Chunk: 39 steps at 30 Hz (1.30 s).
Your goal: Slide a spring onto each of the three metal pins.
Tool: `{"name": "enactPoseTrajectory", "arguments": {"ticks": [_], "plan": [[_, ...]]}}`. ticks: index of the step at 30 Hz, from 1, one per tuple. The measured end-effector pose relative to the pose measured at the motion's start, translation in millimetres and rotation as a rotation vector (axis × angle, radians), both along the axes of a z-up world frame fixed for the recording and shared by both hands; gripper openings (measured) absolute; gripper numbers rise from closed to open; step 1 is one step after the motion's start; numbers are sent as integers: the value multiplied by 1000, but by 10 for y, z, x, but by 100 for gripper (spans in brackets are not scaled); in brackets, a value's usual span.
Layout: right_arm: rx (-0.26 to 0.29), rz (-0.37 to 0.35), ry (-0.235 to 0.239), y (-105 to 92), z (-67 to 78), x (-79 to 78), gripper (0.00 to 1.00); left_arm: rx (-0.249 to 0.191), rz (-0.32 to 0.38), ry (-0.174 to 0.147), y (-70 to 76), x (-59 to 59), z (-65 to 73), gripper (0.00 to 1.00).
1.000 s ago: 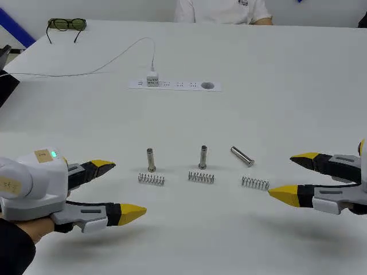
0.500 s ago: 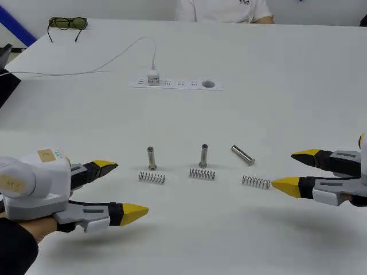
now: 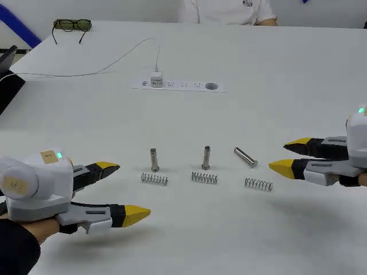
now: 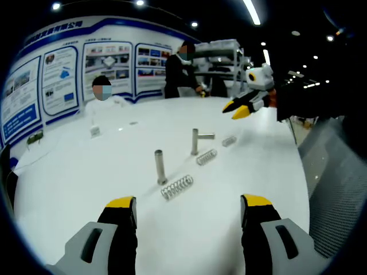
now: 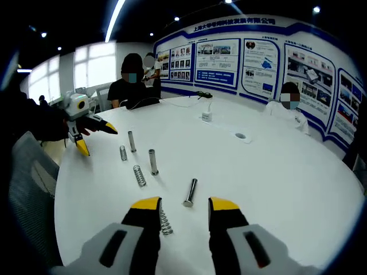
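Two metal pins stand upright on the white table, the left pin (image 3: 153, 159) and the middle pin (image 3: 206, 157). A third pin (image 3: 245, 156) lies on its side to their right. Three springs lie in a row in front: left spring (image 3: 154, 179), middle spring (image 3: 205, 178), right spring (image 3: 258, 184). My left gripper (image 3: 133, 189) hovers open, left of the row and apart from it. My right gripper (image 3: 278, 156) is open with a narrow gap, just right of the lying pin (image 5: 190, 192) and the right spring (image 5: 164, 221), holding nothing.
A white power strip (image 3: 178, 85) with a plug and cable lies farther back. Dark glasses (image 3: 71, 24) rest at the far left corner. A person (image 3: 229, 11) sits at the table's far edge. Bare tabletop surrounds the parts.
My right gripper's jaws have drawn closer together, and it has lifted slightly away from the right spring. The left gripper has stayed in place. Pins and springs have not moved.
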State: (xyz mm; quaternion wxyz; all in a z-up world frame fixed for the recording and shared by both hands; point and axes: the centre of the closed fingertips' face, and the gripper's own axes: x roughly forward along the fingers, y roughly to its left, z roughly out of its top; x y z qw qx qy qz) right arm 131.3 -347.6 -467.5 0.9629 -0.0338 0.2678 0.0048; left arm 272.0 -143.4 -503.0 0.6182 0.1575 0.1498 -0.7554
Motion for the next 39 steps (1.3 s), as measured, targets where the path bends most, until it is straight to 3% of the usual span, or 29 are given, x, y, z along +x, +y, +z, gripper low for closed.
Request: {"name": "enactPoseTrajectory", "arguments": {"ticks": [7,21,30,39], "plan": [[-20,3,23,-51,1,199,29,4,-1,-2,17,-19,2,75],[-40,-31,126,-151,-208,516,22,12,11,0,55,-33,-31,74],[-47,-41,207,-159,-399,647,20,12,11,2,49,-36,-39,74],[-42,-61,258,-165,-523,737,16,15,13,9,52,-46,-66,73]]}}
